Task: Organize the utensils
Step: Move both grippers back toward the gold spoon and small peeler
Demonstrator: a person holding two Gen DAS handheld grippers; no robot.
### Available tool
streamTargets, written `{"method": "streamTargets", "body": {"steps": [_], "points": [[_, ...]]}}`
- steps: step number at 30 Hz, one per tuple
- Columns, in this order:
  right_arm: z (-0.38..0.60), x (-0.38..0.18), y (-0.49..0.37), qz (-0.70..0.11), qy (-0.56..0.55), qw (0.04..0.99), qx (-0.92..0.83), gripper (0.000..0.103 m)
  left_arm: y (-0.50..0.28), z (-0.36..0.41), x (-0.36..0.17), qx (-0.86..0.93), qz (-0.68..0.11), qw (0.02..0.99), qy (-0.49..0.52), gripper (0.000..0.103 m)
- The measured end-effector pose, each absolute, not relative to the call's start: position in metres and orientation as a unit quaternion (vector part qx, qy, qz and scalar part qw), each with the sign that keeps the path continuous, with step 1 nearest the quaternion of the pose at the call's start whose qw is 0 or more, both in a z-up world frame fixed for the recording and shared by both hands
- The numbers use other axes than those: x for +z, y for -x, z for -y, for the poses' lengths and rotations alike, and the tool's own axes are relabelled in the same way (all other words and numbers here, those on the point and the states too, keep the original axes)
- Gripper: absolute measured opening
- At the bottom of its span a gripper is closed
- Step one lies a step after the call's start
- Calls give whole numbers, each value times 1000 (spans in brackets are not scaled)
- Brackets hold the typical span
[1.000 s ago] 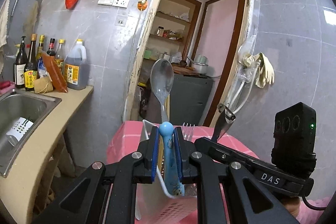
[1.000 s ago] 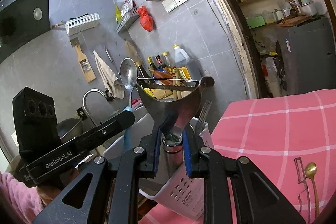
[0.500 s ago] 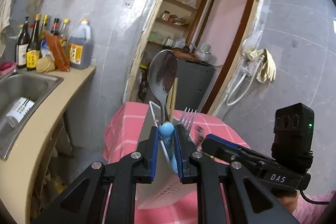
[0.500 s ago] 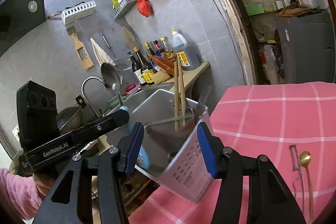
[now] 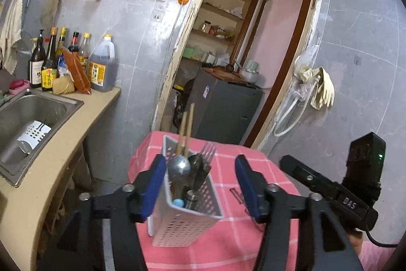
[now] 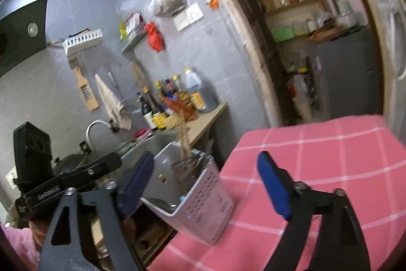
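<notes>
A white perforated utensil holder (image 5: 182, 225) stands on the pink checked tablecloth (image 5: 228, 248). It holds a blue-handled spoon (image 5: 179, 165), a fork (image 5: 209, 150), wooden chopsticks (image 5: 186, 130) and a dark utensil. My left gripper (image 5: 199, 187) is open and empty just above the holder. My right gripper (image 6: 203, 184) is open and empty beside the holder (image 6: 203, 197), which shows blurred in the right wrist view. The right gripper's body (image 5: 330, 189) shows at the right of the left wrist view.
A steel sink (image 5: 28, 116) with a white holder lying in it is at the left. Sauce bottles (image 5: 63, 62) stand on the beige counter (image 5: 101, 98). A doorway with a grey cabinet (image 5: 223, 111) is behind the table. A metal tool (image 5: 237, 194) lies on the cloth.
My left gripper has opened and let go of the blue-handled spoon, which now stands in the holder. My right gripper has drawn back from the holder and stays open.
</notes>
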State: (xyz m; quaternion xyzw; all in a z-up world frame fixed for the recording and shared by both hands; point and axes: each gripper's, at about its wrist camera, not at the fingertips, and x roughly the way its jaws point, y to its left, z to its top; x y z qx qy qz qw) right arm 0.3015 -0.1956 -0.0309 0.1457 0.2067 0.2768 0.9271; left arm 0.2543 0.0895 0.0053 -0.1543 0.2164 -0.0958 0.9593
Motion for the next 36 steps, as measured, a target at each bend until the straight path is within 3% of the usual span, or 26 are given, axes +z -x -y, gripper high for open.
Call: {"method": "streamTargets", "body": {"steps": [3,8,18,36], "points": [[216,-16,-294,-185,-129,941,250,101,-249,-73,13,-82,-204,964,148,79],[250,4,-282,-155,-98,960,213,102,-240,-38,22,-60,-176,975,121,100],[310,3,-279,-163,-73,972,153,102,-240,18,9,-48,-155,980,118,103],[356,-69,-321,-241,-62,957,146,102,-281,80,-54,-47,-227,968,96,103]]}}
